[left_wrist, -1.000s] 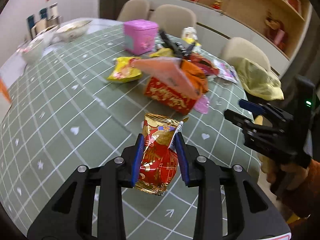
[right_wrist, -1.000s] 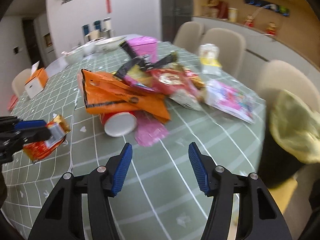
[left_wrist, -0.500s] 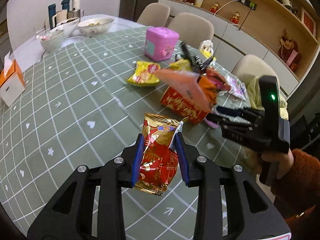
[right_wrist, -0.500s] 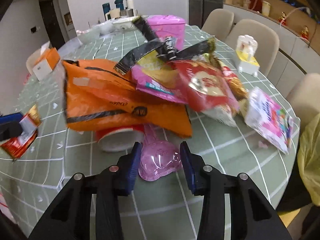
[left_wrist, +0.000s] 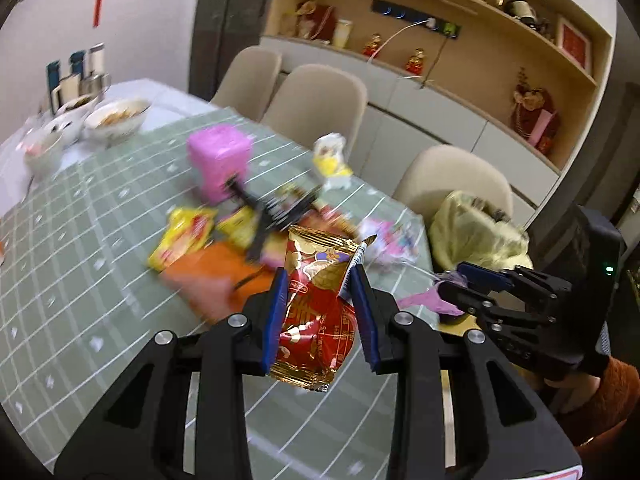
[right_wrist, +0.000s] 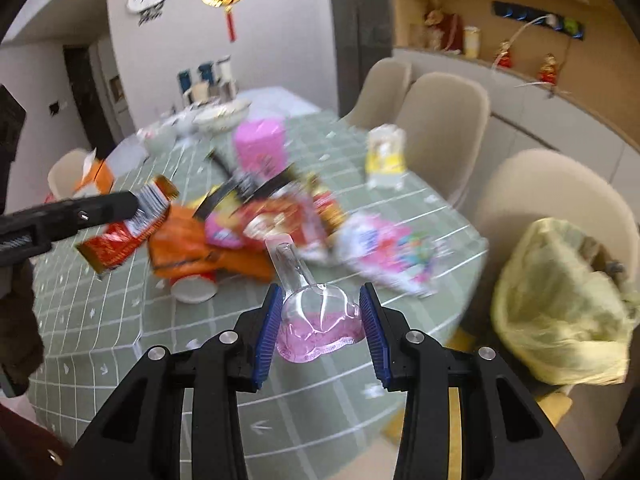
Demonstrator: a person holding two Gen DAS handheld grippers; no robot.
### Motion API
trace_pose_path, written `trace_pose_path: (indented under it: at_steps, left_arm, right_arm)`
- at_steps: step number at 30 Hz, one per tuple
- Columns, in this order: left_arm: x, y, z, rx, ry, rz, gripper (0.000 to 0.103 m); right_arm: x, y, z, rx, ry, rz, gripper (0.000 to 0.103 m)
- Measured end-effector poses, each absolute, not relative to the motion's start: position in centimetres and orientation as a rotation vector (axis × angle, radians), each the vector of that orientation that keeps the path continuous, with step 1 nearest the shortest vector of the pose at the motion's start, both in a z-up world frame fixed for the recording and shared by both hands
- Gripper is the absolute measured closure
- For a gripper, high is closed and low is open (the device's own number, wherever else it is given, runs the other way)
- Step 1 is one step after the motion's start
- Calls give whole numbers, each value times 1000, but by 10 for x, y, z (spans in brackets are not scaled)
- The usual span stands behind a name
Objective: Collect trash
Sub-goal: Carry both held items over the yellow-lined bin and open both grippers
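Note:
My left gripper (left_wrist: 320, 316) is shut on a red and gold snack wrapper (left_wrist: 316, 312), held above the green checked table (left_wrist: 80, 280). It also shows in the right wrist view (right_wrist: 120, 236). My right gripper (right_wrist: 320, 328) is shut on a clear pink plastic package (right_wrist: 316, 320), lifted off the table; it also shows in the left wrist view (left_wrist: 432, 300). A bin lined with a yellow bag (right_wrist: 560, 304) stands beside the table edge at right, also seen in the left wrist view (left_wrist: 476, 232). A heap of wrappers (right_wrist: 260, 224) lies on the table.
A red paper cup (right_wrist: 194, 286) lies under an orange bag (right_wrist: 188, 248). A pink box (right_wrist: 260, 148), a yellow and white pack (right_wrist: 386, 156), bowls (right_wrist: 220, 116) and an orange tissue box (right_wrist: 94, 176) stand farther back. Beige chairs (right_wrist: 444, 120) ring the table.
My right gripper closed on the pink package and lifted it off the table. Both grippers have risen and swung toward the bin side, each with its trash.

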State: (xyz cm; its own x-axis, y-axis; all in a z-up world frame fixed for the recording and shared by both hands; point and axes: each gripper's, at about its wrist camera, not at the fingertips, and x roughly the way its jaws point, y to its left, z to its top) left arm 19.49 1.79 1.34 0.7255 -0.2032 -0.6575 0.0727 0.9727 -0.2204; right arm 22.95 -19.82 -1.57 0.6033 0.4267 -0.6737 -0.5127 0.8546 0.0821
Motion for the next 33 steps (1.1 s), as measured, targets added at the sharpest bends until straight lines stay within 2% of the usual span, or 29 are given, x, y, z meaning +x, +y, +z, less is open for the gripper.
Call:
trace_pose_path:
  at_steps: [9,16,26,33]
  left_arm:
    - [258,-81,47,-134,652,-291,72]
    - [313,-187,56,-141,619,-458,72]
    - [413,-324,13,-108,691,-582,69]
    - [470,-377,-34,-14,822,-581,68]
  right_arm:
    - [257,-305,60,-104,577,388,65]
    - [277,-409,94,-104,496,217,65]
    - [311,-510,99,-88,479,81,65]
    - [344,-534,82,-50,508,76,65]
